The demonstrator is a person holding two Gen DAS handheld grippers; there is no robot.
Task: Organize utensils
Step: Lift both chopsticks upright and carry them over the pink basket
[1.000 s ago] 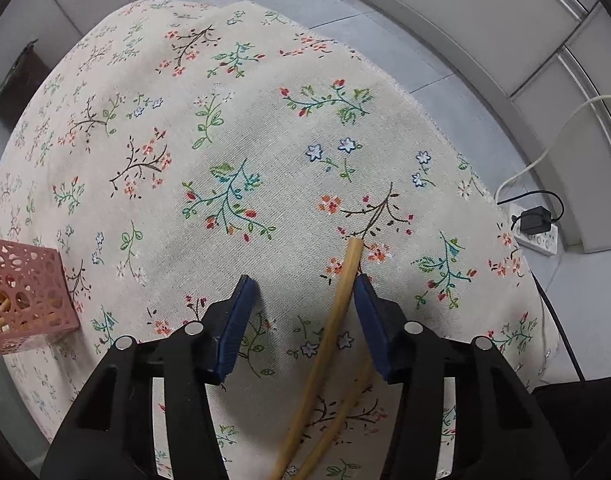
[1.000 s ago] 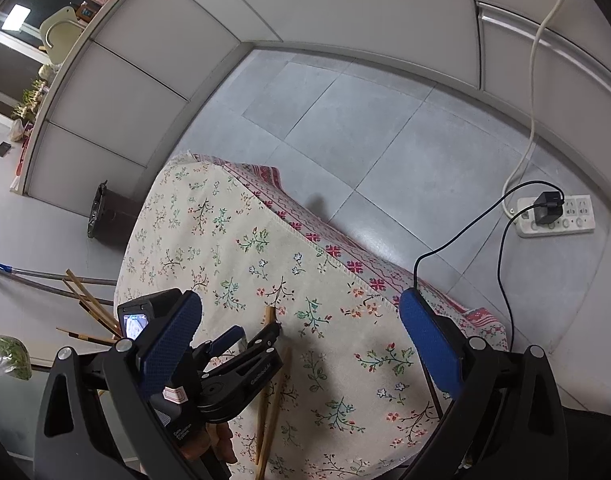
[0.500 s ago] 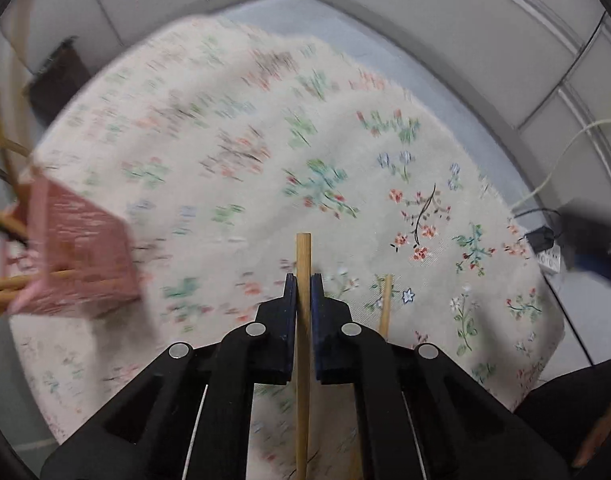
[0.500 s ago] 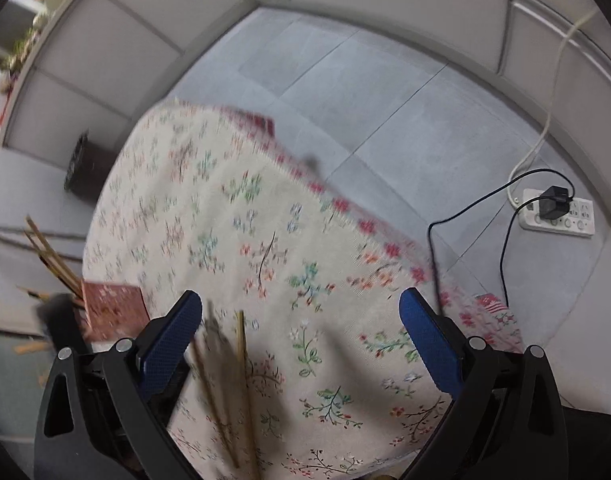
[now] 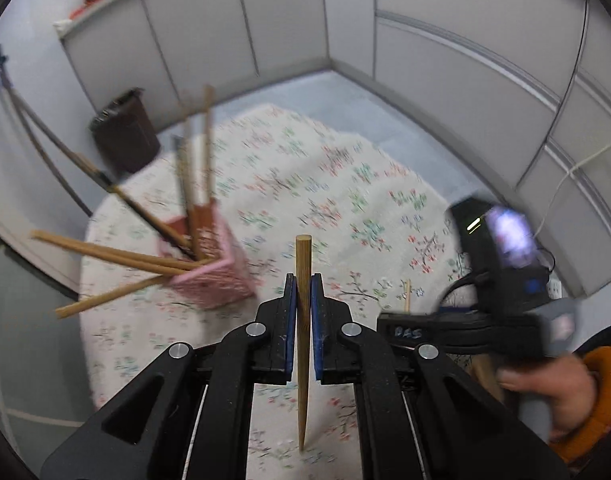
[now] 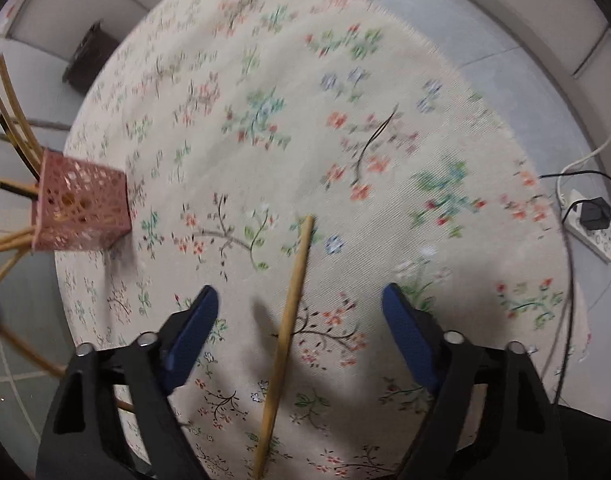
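- Wide bare stretch of flowered tablecloth [image 6: 289, 92] across the middle, nothing standing on it.
- Pink holder [image 6: 83, 204] sits by the left edge, its chopsticks [image 5: 117, 258] fanning outward, blocking that side.
- One chopstick [image 6: 289, 316] lies on the near cloth.

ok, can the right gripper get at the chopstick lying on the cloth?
Probably yes. The chopstick lies flat between the right gripper pads, which are closing, apart from it, with only bare tablecloth around it.
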